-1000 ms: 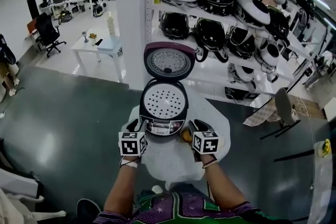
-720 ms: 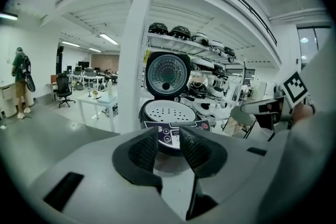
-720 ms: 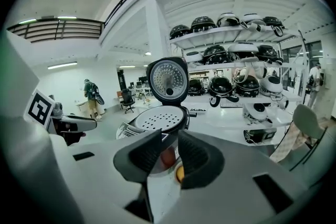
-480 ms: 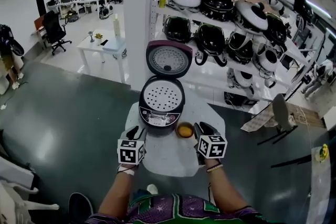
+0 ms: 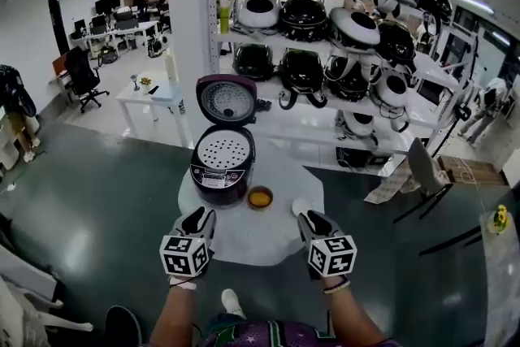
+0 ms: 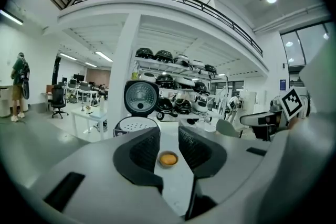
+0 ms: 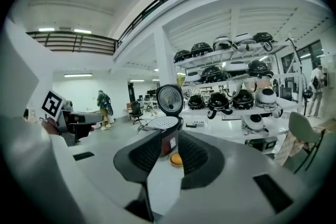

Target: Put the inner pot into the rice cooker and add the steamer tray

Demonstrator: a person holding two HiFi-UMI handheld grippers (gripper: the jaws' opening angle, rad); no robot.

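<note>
Rice cooker (image 5: 219, 175), dark-bodied, stands on the far left part of a white rounded tabletop (image 5: 244, 244), its lid (image 5: 227, 101) swung up and back so the round inner face looks toward the near side. The white perforated steamer tray (image 5: 223, 150) sits in the cooker's mouth and covers the whole opening. The inner pot cannot be made out under it. A small orange bowl (image 5: 260, 197) rests on the tabletop just beside the cooker, to its near right.

Both claws hover at the near edge of the tabletop, well apart from the cooker and from each other. The left claw (image 5: 197, 218) is at the near left and the right claw (image 5: 311, 220) at the near right, each pointing toward the far side.

In the left gripper view the two dark ribbed pads stand a narrow gap apart with nothing between them; the bowl shows through the gap, farther off on the tabletop. The right gripper view shows the same: pads slightly parted, gripping nothing, with the cooker and the bowl beyond.

Behind the tabletop, white shelves (image 5: 325, 106) carry many other cookers, and the dark floor (image 5: 97, 199) spreads to the left.
</note>
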